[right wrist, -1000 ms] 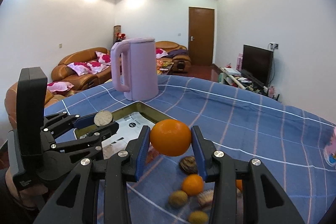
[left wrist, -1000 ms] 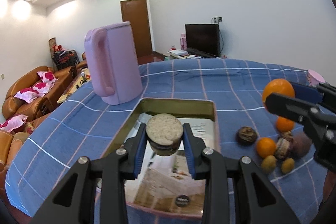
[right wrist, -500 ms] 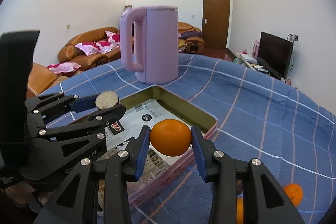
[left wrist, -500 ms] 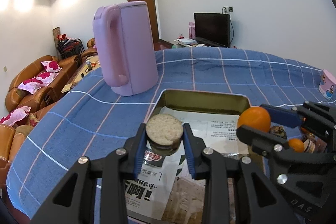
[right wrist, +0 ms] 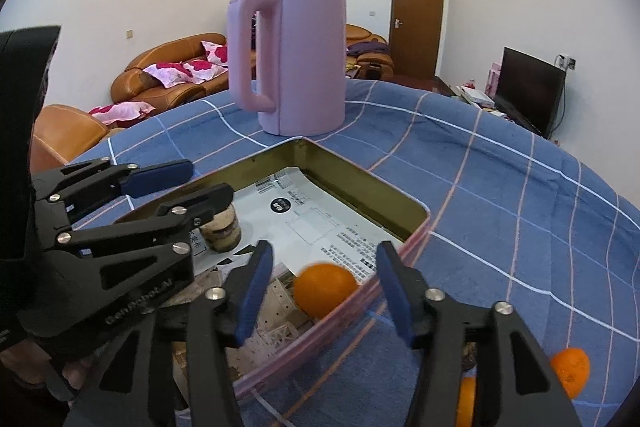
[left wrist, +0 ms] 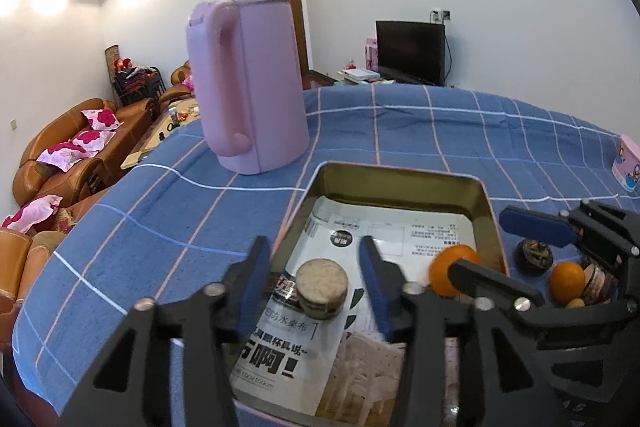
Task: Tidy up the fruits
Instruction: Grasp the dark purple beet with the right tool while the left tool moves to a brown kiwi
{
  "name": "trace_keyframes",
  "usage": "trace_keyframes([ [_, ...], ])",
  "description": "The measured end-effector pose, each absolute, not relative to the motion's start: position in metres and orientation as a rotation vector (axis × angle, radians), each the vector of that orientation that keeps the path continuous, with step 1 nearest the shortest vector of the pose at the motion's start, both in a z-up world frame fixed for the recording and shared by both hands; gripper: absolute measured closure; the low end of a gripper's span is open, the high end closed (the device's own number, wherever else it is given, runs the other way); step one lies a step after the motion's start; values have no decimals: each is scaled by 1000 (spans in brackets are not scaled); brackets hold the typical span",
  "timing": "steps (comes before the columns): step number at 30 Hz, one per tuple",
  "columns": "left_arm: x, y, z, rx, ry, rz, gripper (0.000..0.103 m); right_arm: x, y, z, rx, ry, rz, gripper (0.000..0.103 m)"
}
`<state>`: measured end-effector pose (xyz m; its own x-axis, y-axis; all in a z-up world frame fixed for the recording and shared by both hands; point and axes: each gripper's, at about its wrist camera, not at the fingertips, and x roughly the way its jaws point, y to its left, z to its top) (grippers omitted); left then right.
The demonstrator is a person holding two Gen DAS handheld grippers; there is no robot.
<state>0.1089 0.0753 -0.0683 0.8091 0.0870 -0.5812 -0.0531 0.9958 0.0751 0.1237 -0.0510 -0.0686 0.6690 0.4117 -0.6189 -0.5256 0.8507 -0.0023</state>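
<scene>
A gold metal tray lined with printed paper lies on the blue checked cloth. A round brown layered piece with a pale flat top rests on the paper. It sits between the opening jaws of my left gripper, and the pads stand clear of it. An orange lies by the tray's near wall, under my right gripper. Those jaws are opening too and do not touch it. Each gripper shows in the other's view: right gripper, left gripper.
A tall pink kettle stands just beyond the tray. Right of the tray lie a dark round fruit, a small orange and other small fruits. A pink box sits at the cloth's far right edge.
Both grippers came in over the tray with their loads. Both jaws have since spread, and the brown piece and the orange now lie on the paper.
</scene>
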Motion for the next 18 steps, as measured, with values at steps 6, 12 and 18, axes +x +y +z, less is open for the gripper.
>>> trace_keyframes([
  [6,83,59,-60,50,576,45,27,92,-80,-62,-183,611,489,38],
  [12,65,23,-60,62,571,-31,27,57,-146,-50,-137,552,335,36],
  [18,60,-15,-65,100,584,-88,26,43,-207,-50,-85,546,147,34],
])
